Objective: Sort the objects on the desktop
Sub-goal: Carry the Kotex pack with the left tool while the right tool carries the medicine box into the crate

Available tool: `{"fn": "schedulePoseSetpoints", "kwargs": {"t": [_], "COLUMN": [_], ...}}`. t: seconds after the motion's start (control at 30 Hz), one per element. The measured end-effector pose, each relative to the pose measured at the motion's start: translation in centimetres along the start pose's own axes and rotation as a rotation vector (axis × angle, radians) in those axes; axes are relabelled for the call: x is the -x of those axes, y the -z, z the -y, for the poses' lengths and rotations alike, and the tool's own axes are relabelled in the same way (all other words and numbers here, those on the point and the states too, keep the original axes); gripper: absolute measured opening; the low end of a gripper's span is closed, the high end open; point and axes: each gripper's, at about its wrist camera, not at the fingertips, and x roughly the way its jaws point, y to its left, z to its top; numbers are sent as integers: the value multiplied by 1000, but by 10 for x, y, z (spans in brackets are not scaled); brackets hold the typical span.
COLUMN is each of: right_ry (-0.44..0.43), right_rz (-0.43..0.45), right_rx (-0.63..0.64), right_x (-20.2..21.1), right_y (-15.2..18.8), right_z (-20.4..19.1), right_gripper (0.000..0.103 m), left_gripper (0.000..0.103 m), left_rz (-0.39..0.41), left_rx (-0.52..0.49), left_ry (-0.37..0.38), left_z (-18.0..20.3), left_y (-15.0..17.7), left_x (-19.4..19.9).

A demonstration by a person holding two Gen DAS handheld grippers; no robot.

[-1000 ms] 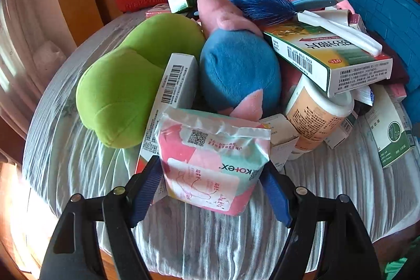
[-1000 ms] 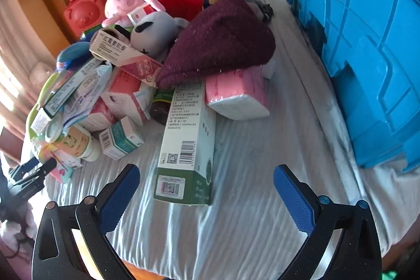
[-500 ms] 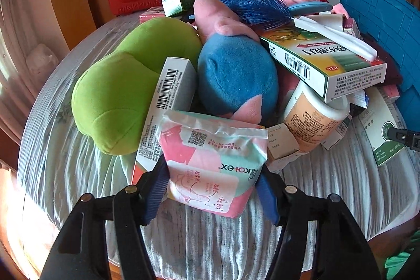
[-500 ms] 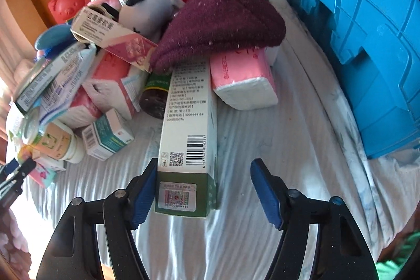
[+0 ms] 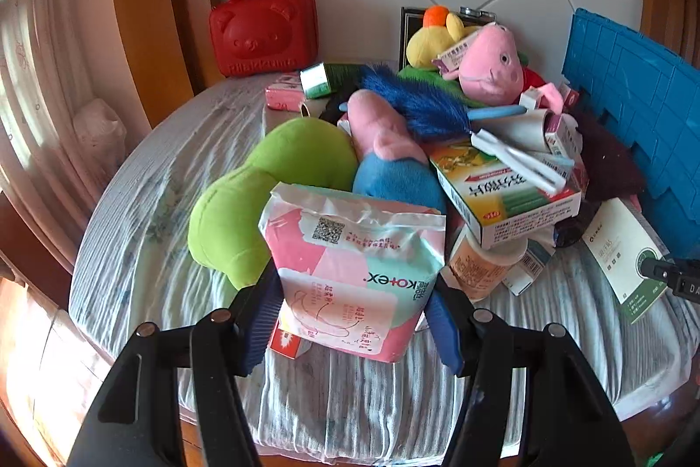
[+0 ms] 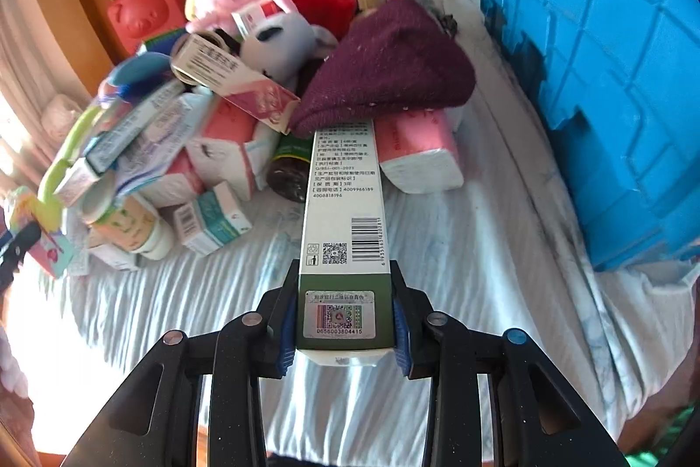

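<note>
- Left hand-held gripper [image 5: 356, 318] clamps a pink-and-mint pack [image 5: 354, 270] — crinkled, QR-coded — lifted before the pile.
- Right hand-held gripper [image 6: 343, 320], jaws just closing, pinches a long white-green box [image 6: 343, 217] — far end under a maroon hat [image 6: 387, 73] on the desk [image 6: 459, 292].

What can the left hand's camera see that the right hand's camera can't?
Only the left view shows the left gripper squeezing the pink pad pack, plus the green cushion and yellow duck. Only the right view shows the right gripper, which has just been closing, clamped on the long white box's end. Both show the pink pig toy, red bear case and blue crate.
</note>
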Motion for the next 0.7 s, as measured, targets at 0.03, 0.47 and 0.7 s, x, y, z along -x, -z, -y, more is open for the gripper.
{"fn": "schedulePoseSetpoints", "kwargs": {"t": [0.03, 0.47, 0.7], "right_ry": [-8, -17, 0], "right_rz": [6, 216, 404], "right_rx": [0, 19, 22], "right_x": [6, 102, 164], "right_y": [2, 8, 7], "right_z": [1, -5, -10], "right_gripper": [34, 34, 34], "left_gripper": [60, 60, 60], "left_rz": [6, 131, 221], "left_rx": [14, 37, 0], "left_ry": [6, 35, 56], "left_z": [-2, 5, 21], "left_y": [-3, -28, -42], "left_x": [5, 52, 81]}}
